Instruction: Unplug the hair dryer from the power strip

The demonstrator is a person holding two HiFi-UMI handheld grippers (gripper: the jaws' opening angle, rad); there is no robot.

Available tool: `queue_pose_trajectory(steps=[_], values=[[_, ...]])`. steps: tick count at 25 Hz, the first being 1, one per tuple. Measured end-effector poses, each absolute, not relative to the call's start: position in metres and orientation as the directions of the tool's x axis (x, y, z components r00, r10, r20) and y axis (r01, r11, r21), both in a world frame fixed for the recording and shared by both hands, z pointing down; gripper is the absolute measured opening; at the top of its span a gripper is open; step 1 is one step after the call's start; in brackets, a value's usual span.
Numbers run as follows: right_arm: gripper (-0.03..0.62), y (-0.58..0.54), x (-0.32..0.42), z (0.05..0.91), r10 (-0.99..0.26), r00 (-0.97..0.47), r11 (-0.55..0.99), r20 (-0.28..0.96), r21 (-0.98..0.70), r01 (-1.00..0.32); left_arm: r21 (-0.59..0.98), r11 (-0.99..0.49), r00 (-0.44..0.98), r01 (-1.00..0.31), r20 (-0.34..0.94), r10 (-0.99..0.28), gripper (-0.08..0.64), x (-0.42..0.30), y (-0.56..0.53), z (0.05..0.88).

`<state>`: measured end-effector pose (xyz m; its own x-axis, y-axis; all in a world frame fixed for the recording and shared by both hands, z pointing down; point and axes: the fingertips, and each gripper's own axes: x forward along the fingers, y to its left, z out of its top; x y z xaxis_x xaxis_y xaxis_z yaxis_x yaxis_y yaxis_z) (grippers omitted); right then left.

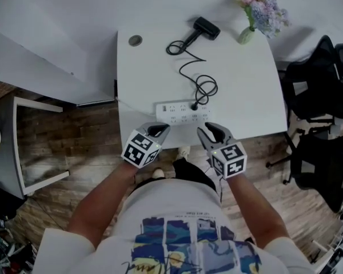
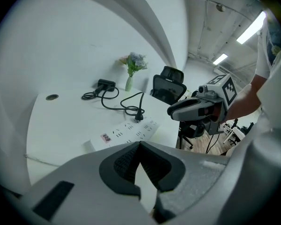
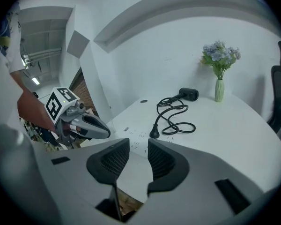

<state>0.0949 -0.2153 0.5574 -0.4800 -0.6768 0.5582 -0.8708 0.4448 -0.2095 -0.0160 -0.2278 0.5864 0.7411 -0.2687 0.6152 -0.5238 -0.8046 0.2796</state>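
While the black hair dryer (image 1: 206, 27) lies on its side at the upper middle of the head view, near the far edge of the white table (image 1: 246, 96), we see its nozzle end pointing up and right. Its handle trails down and left into a black cord (image 1: 183, 67). The cord makes a small tangle beside the handle, then a looser coil lower down, and ends in a black plug (image 1: 194, 105). That plug stands upright in the white power strip (image 1: 182, 112), right of the strip's middle. The strip lies crosswise at the lower middle of the table, close to the near edge.

We count one dryer, one cord, one plug and one strip. There is also one round grommet (image 1: 135, 40) at the table's upper left and one slim vase of pale flowers (image 1: 247, 35) at its upper right. Two dark office chairs (image 1: 320, 79) stand at the right edge of the frame.

We hold two grippers just below the strip and clear of it. The left gripper (image 1: 158, 131) has its tips pressed together on nothing. The right gripper (image 1: 210, 133) has its jaws spread, with only bare tabletop and the table's edge showing in the gap.
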Motion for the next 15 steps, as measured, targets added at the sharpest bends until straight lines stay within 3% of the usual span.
queue_pose_trajectory(steps=[15], values=[[0.135, -0.272, 0.093, 0.582, -0.619, -0.517, 0.489, 0.591, -0.224, -0.843, 0.182, -0.808, 0.642, -0.56, 0.711, -0.285, 0.0, -0.01, -0.259, 0.62]])
